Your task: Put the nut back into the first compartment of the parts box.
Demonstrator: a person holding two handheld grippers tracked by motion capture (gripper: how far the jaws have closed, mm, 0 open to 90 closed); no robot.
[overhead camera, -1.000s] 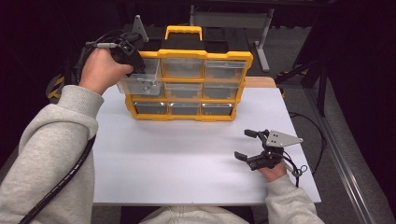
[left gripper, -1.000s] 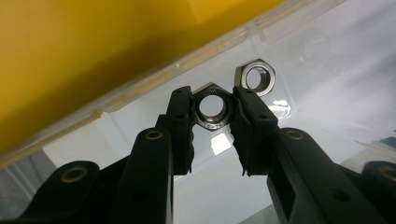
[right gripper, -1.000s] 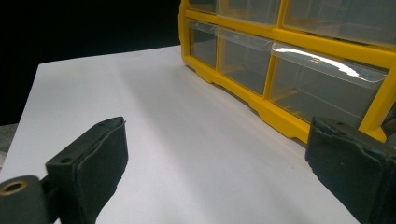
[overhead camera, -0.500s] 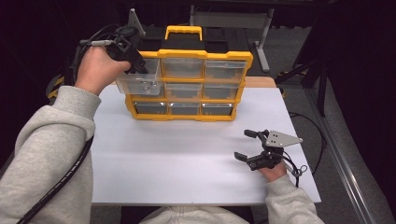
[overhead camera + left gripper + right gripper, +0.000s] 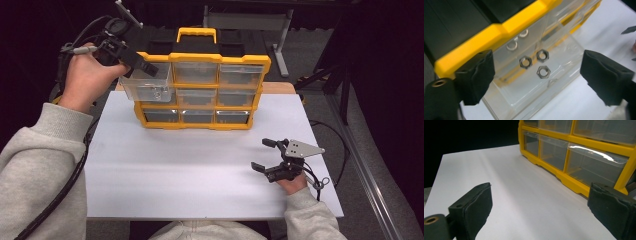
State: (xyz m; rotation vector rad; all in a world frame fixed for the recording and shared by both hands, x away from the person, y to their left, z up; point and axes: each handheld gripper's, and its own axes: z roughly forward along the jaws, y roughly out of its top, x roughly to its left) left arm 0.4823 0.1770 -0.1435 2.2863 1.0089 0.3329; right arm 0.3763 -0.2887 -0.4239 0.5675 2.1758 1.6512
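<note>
Since a second ago the left gripper (image 5: 131, 56) has lifted off the pulled-out clear drawer (image 5: 146, 85) and drawn back toward the organizer's upper left corner, its jaws having just been opening; in the left gripper view they stand wide apart with nothing pressed between the pads, the drawer lying below and beyond them. That drawer sits at the top left of the yellow organizer (image 5: 200, 57), slid partway out over the white table (image 5: 200, 165); inside it lie three hex nuts (image 5: 539, 63) and what look like washers farther back.

The step in hand seems to be a release after pulling the drawer; to do it well the left gripper should clear the drawer's front lip fully before swinging anywhere, since a brushing pad could tip or drag the light plastic tray and scatter the nuts.

The right gripper (image 5: 270, 154) rests low on the table, well apart from the organizer, jaws open and empty; the table's right edge lies near it.

Open room is generous in front of the organizer; the tight spots are the drawer's overhang at the table's left side and the dark drop beyond it.
</note>
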